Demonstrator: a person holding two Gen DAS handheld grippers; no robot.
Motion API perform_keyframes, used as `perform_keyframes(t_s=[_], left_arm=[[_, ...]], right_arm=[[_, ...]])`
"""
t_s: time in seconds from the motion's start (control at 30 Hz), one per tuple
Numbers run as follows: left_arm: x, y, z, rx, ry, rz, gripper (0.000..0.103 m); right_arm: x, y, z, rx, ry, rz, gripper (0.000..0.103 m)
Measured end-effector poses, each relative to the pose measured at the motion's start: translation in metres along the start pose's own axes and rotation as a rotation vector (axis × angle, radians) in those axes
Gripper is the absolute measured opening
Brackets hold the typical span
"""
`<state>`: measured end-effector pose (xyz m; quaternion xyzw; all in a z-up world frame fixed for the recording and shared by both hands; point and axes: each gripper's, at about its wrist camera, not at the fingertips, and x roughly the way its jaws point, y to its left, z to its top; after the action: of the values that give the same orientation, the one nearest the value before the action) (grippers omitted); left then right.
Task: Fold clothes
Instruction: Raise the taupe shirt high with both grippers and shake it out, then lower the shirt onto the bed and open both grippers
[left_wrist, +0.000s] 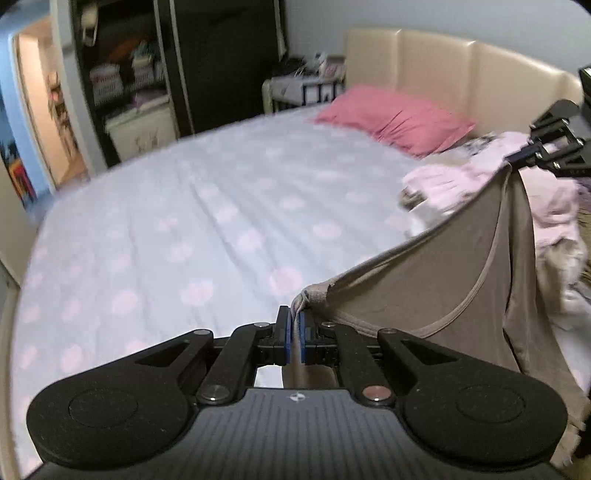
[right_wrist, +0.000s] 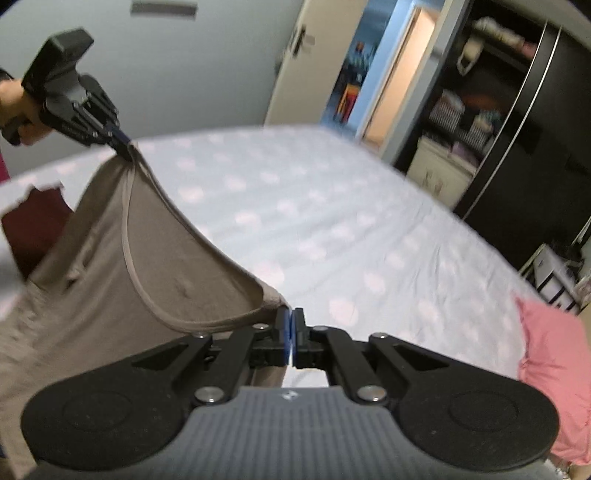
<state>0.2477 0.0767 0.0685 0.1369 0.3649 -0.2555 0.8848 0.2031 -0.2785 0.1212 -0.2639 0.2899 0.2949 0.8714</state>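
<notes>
Blue-padded fingers of the left gripper (left_wrist: 295, 328) sit at bottom centre of the left wrist view, clenched on a bunched corner of the taupe garment (left_wrist: 461, 280); cloth visibly passes between the pads. From there the garment's top edge runs up toward the upper right of the frame, where the right gripper (left_wrist: 517, 157) pinches the opposite corner. Right wrist view confirms: right gripper (right_wrist: 291, 328) at bottom centre, jaws pressed together on the garment (right_wrist: 110, 258) at its corner, the cloth entering from the left side of the fingers; left gripper (right_wrist: 123, 146) in upper left, holding the far corner. Garment hangs suspended between the two grippers, sagging in a curve, a seam or neckline band visible, lower part draping down toward the bed (left_wrist: 184, 221). Whether the hem touches the sheet cannot be told. Long axis of the held edge lies along the line joining the two grippers. Open, dotted sheet lies ahead of both sets of fingers; pile of pink laundry (left_wrist: 517, 192) sits at right of the left view, near the pink pillow (left_wrist: 399, 118). Judgement: spreading step; next move likely lowers the garment flat onto the free sheet, away from the pile. Neither gripper looks nearer the sheet. Risk: slack middle bunching on landing.
</notes>
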Motion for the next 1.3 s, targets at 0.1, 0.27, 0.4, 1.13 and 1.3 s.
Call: perform_keyframes(t_s=[0.1,0.27,0.4,1.13,1.3], left_arm=[[0.062,0.026,-0.009,-0.036,0.061,-0.004,0.003],[0.124,0.051,-0.032,-0.11,0.136,-0.008,0.003],[0.149,0.066,-0.032,-0.165,0.146,0.01,0.003],[0.204,0.078,-0.022,-0.14,0.264,0.175,0.023],[0.137,0.087,-0.02,-0.235,0.164,0.132,0.023]], right_arm=[[0.057,-0.014,-0.015,0.033,0.039,0.005,0.001],[0.131,-0.036,-0.031,0.098,0.089,0.013,0.001],[0.171,-0.047,-0.033,0.132,0.102,0.002,0.001],[0.241,-0.048,-0.05,0.232,0.22,-0.114,0.028],[0.175,-0.041,-0.04,0.264,0.145,-0.09,0.028]])
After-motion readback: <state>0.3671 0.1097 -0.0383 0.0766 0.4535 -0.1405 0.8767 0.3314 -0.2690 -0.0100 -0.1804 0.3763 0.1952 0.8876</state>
